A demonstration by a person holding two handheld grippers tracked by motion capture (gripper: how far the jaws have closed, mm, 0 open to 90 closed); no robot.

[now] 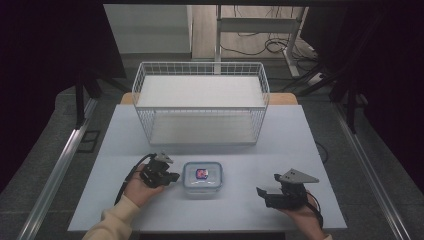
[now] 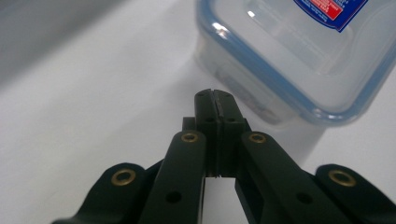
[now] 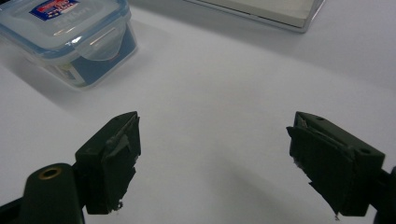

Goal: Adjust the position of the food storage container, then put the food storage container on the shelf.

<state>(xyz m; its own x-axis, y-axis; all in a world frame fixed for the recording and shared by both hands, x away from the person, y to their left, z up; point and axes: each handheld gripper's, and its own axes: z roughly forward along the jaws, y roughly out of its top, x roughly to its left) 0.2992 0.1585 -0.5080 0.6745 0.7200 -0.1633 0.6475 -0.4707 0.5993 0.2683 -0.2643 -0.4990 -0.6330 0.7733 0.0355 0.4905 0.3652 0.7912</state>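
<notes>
A clear plastic food box [image 1: 202, 179] with a blue-rimmed lid and a red-and-blue sticker sits on the white table near its front middle. My left gripper [image 1: 175, 176] lies just left of the box, jaws shut with nothing between them; in the left gripper view its tips [image 2: 215, 95] point at the box's near wall [image 2: 299, 51], a short gap away. My right gripper [image 1: 267, 186] rests to the right of the box, jaws wide open and empty. In the right gripper view [image 3: 215, 158] the box [image 3: 70, 37] stands at the upper left, well beyond the jaws.
A white wire basket [image 1: 200, 102] with a flat white board inside stands at the back middle of the table [image 1: 300, 150]; its base edge [image 3: 261, 11] appears in the right gripper view. Table legs and cables lie on the floor beyond.
</notes>
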